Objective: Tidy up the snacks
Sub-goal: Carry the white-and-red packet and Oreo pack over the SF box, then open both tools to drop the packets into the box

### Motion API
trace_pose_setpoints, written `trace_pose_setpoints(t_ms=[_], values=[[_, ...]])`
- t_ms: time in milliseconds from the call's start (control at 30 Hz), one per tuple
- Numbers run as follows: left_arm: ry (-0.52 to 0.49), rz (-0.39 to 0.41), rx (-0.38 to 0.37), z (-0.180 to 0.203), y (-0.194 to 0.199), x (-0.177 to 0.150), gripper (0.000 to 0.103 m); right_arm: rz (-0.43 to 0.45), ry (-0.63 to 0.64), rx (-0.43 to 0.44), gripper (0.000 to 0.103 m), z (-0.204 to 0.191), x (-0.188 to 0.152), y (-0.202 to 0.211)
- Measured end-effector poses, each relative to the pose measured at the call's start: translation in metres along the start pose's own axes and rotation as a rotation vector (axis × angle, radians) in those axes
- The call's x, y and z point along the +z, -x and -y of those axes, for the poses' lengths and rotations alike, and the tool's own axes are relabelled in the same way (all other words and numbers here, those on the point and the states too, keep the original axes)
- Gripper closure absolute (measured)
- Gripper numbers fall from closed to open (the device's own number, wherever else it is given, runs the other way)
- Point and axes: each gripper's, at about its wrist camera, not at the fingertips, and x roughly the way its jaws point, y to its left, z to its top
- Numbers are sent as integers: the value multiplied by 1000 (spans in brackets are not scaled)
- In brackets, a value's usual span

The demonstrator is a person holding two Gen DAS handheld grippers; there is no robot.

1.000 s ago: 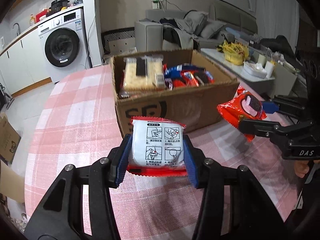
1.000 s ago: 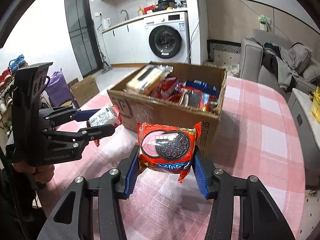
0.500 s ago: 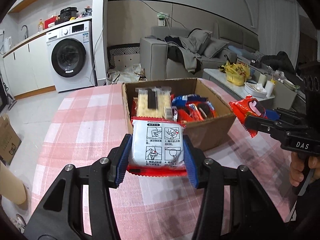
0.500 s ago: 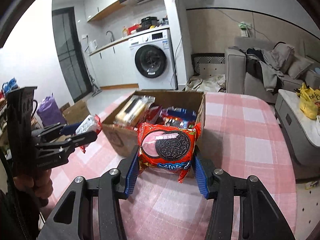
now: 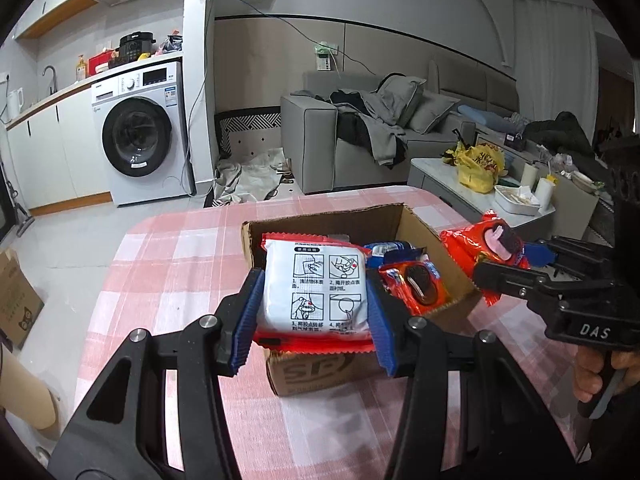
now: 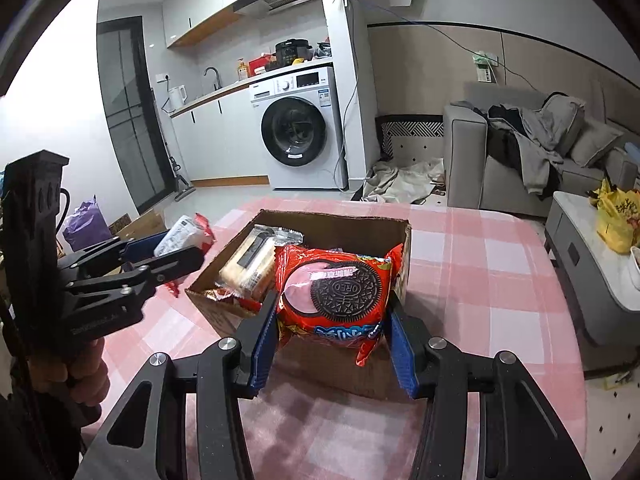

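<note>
My left gripper [image 5: 314,312] is shut on a white packet with red edges [image 5: 316,286], held above the near wall of the open cardboard box [image 5: 320,368]. In the right wrist view my right gripper [image 6: 334,334] is shut on a red Oreo packet [image 6: 336,292], raised over the near side of the cardboard box [image 6: 332,222]. Each gripper shows in the other's view: the right gripper [image 5: 500,264] with its red packet to the right of the box, the left gripper [image 6: 176,246] with its white packet to the left. Inside the box lie a pale cracker pack [image 6: 248,260] and more red and blue packets [image 5: 416,284].
The box stands on a round table with a pink checked cloth [image 5: 168,264]. Beyond are a washing machine [image 5: 140,136], a grey sofa [image 5: 360,132] with clothes, and a low table [image 5: 484,196] with a yellow bag. A cardboard box [image 5: 16,300] sits on the floor at left.
Both grippers have risen with their packets, from in front of the box's side to above its rim. The view now looks down into the box. Neither grip has changed.
</note>
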Motion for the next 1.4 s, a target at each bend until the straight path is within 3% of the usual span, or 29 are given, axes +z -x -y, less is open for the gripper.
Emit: trace_pose_setpoints(t_ms=[533, 900, 1300, 1400], values=[[-1, -36, -13, 3, -75, 24, 57, -21, -23, 12, 53, 10, 23, -45], [-14, -73, -9, 14, -123, 20, 57, -55, -21, 10, 53, 17, 25, -81], [-12, -72, -21, 19, -150, 24, 57, -81, 4, 30, 52, 19, 25, -98], [-21, -69, -21, 21, -151, 24, 56, -41, 19, 12, 49, 18, 25, -88]])
